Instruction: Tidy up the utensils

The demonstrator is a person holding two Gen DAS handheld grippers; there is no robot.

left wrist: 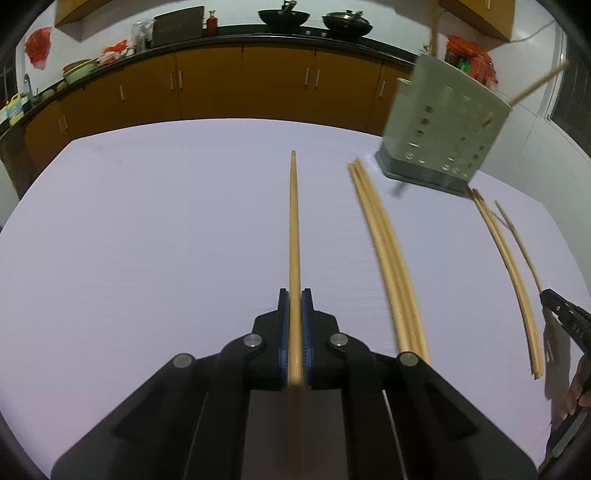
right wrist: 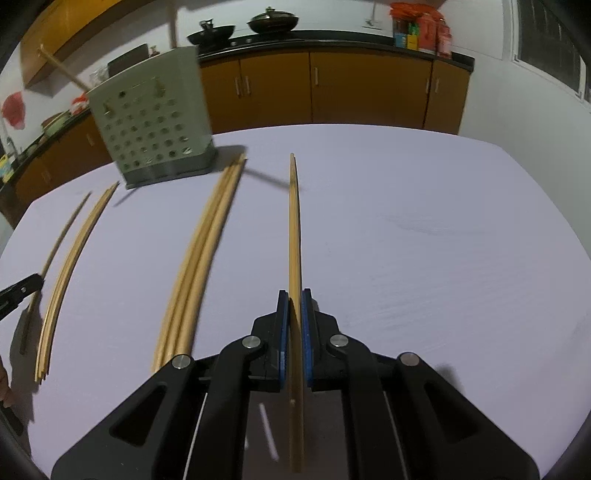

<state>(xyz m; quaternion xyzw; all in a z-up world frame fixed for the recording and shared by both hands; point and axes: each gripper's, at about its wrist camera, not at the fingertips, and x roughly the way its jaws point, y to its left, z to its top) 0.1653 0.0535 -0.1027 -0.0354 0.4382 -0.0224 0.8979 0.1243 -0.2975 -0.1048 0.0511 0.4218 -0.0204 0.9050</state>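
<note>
Both tongs point steeply down toward the pale desk (left wrist: 147, 240). The left tongs (left wrist: 294, 295) are clamped on one chopstick (left wrist: 293, 221), which runs forward between the blue pads. The right tongs (right wrist: 294, 295) grip another chopstick (right wrist: 294, 229) likewise. Loose chopsticks (left wrist: 384, 258) lie between them, before the perforated holder (left wrist: 443, 122) near the desk's far edge.

Home kitchen: cabinets (left wrist: 277, 85), woks (left wrist: 283, 16).

Dim, cool indoor light; fisheye bending and dark vignetted corners, motion blur smearing the chopsticks (left wrist: 388, 266), shadows soft.
</note>
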